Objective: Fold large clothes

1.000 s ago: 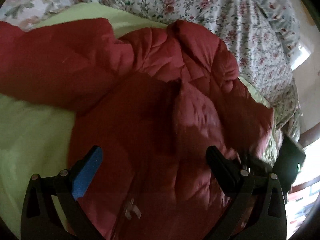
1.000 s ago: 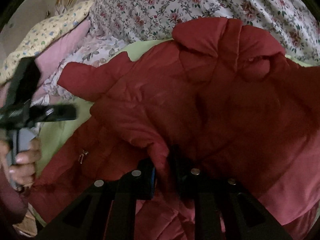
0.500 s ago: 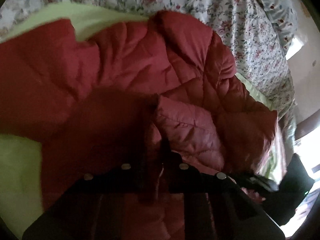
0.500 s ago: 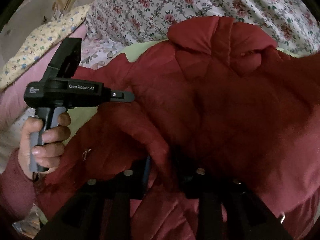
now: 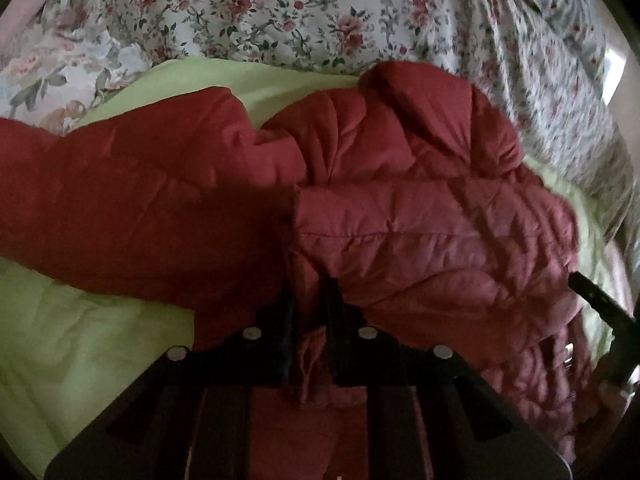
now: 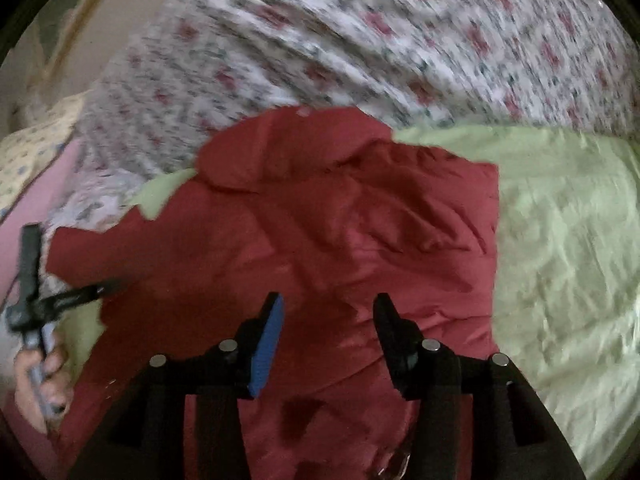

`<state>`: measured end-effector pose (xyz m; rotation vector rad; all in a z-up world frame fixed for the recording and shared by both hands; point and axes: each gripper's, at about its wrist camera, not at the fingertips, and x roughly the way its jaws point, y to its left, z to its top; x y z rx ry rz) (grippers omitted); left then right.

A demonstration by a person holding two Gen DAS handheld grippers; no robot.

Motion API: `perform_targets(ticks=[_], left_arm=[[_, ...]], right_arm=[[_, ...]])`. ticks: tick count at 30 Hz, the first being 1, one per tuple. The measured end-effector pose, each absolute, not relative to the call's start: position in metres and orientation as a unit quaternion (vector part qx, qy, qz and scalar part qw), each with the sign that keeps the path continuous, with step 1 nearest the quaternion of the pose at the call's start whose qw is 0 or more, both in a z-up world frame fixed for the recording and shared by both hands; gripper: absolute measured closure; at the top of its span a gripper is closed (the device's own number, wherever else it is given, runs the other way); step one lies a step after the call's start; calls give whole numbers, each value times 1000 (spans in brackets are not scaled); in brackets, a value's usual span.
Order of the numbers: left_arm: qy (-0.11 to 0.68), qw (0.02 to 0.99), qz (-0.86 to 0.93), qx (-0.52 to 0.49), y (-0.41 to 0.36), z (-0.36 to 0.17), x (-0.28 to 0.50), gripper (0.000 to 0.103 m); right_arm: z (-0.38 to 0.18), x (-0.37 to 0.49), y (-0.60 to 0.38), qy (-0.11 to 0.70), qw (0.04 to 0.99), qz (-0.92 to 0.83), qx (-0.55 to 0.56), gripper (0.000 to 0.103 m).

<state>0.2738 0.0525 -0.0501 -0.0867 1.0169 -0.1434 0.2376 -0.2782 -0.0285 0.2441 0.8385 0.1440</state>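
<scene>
- Your jacket (image 5: 420, 216) is red quilted cloth, puffy, stitched into panels, with a soft low sheen where light hits it.
- The sheet (image 6: 560, 240) under it is pale green cloth, matt and finely crinkled.
- The cover (image 5: 320, 12) behind is white cloth printed with roses, matt.
- Your left gripper (image 5: 307, 300) is matt black plastic with dull silver metal pins.
- Your right gripper (image 6: 328, 308) is the same black plastic; one finger carries a blue pad (image 6: 267, 348) with a ribbed look.
</scene>
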Motion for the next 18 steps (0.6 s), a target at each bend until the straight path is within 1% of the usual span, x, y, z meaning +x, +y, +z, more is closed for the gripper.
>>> perform_targets(ticks=[1,2,3,6,10,11,13,14,18], left_arm=[[483,873,-61,-36,53,-48,271,83],[478,876,-53,-34,56,-45,267,79],[472,880,-45,-36,61,-41,262,72],[447,892,-40,-48,68,-22,250,71],[427,898,-93,-56,53,-8,240,71],[430,895,-106,-55,45,-10,241,71],[436,892,-110,-37,28,-16,244,65],[442,891,-105,-23,19,-23,247,59],[482,873,-79,1,4,-66,264,57]], right_arm=[[-36,242,-279,418,898,66,119,54],[-45,246,-280,429,893,62,121,55],[-50,246,-280,432,891,61,121,55],[-55,245,-281,431,892,60,119,55],[-56,247,-281,433,892,59,115,54],[-56,248,-280,432,893,57,111,54],[-56,245,-277,431,895,54,101,53],[-56,249,-276,430,896,54,98,53],[-53,248,-277,427,897,51,103,52]])
